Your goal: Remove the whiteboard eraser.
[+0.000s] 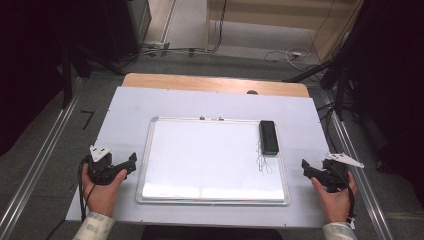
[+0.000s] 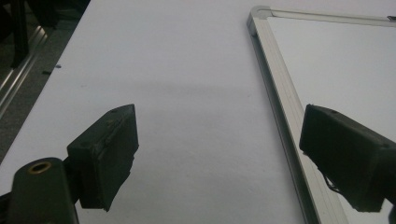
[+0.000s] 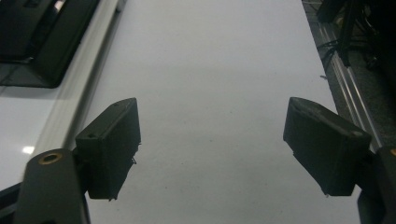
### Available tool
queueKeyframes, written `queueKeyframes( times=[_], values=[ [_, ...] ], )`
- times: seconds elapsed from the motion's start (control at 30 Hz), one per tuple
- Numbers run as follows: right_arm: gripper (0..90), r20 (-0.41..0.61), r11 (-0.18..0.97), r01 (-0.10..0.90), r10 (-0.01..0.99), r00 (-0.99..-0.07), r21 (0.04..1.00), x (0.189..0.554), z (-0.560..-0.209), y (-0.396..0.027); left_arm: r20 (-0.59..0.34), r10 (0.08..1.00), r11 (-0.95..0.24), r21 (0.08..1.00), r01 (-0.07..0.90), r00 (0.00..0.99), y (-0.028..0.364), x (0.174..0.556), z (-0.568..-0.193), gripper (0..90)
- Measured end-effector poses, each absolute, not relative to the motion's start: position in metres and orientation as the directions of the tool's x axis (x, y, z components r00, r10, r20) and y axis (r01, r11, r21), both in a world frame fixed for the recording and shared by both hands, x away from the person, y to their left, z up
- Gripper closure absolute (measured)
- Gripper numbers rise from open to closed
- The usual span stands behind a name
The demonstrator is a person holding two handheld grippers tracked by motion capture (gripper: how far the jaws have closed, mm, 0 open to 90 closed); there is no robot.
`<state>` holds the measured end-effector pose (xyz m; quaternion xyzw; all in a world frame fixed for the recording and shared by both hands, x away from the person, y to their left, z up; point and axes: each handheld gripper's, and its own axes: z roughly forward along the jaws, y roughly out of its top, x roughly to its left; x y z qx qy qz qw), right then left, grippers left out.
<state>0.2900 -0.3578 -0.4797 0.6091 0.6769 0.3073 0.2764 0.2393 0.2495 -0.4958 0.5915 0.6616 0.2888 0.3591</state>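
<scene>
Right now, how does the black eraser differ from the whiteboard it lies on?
The eraser is black, small and block-shaped; the whiteboard is white, wide and flat with a silver frame. The eraser lies by the whiteboard's far right corner, next to scribbled marks. Both are rectangular, and neither hand-held gripper touches them.

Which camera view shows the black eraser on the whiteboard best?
The high view: the whole eraser lies near the whiteboard's right edge, above some scribbles. The right gripper view catches part of it at the top left corner. The left gripper view gives the board's frame.
</scene>
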Motion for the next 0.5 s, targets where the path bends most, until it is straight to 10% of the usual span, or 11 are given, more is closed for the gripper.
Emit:
queueKeyframes(
  times=[0.5],
  values=[
    [14.5,0.012,0.094,0.643,0.987,-0.158,0.76,0.294,-0.473,-0.337,-0.133,0.99,0.135,0.806,0.576,-0.046,0.248,0.241,-0.497,12.4]
  ],
)
